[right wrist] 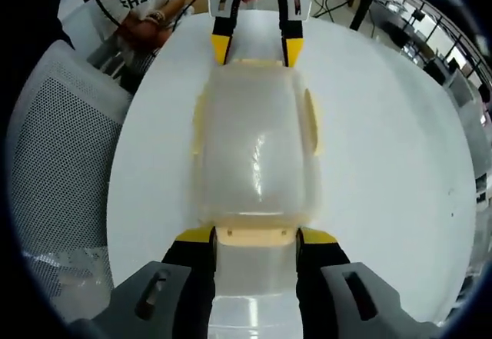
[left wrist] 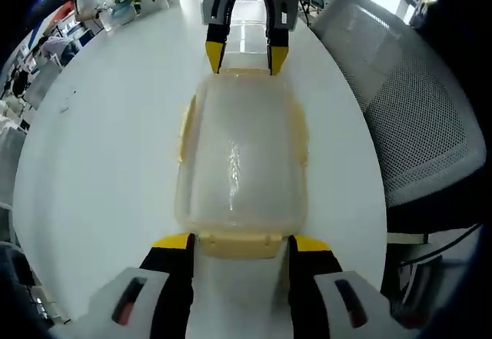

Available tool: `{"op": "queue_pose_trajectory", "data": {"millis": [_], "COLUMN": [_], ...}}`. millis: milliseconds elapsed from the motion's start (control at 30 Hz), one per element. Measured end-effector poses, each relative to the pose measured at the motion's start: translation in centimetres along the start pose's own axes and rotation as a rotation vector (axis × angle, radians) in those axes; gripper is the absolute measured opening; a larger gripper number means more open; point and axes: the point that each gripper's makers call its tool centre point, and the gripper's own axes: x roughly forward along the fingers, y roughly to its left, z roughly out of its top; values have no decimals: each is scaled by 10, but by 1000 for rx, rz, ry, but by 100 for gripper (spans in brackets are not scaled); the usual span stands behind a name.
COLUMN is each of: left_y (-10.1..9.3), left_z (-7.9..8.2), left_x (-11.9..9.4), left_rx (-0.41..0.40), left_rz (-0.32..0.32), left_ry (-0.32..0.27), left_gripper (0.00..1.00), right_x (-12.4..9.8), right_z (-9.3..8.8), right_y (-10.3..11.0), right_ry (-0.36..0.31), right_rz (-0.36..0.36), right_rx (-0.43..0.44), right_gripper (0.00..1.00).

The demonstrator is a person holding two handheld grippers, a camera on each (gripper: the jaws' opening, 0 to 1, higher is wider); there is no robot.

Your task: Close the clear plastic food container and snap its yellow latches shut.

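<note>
1. The left gripper (left wrist: 238, 240) has its jaws spread wide, flanking the near end latch (left wrist: 240, 243) of the container (left wrist: 240, 158).
2. The right gripper (right wrist: 254, 235) mirrors it at the opposite end, jaws released around that latch (right wrist: 254, 236).
3. The lid sits on; the container rests mid-bench (left wrist: 100, 170).
4. Side latches (left wrist: 185, 130) look flared, so snapping seemingly remains.

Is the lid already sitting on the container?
Yes: in the left gripper view the clear lid covers the container, with a yellow latch at the near end between the left tongs.
</note>
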Motion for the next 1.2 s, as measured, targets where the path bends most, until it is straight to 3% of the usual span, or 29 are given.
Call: {"op": "queue_pose_trajectory", "data": {"millis": [133,233,800,933,1200], "left_y": [0,3,3,3,1], "left_z": [0,-2,-1,-2,-1], "left_x": [0,-2,0,-1,-1], "left_rx": [0,9,32,22,5], "left_rz": [1,-7,-11,-10,-2], "left_ry": [2,16,21,0,8], "left_gripper": [43,35,35,35,33], "right_x": [0,1,2,2,1], "right_z": [1,1,1,1,1], "right_y": [-1,-1,-1,-2,-1], "right_ry": [8,21,48,56,38], "right_rz": [6,8,24,30,32], "right_rx": [7,2,0,-2,-11], "right_gripper": [38,37,37,37,36]}}
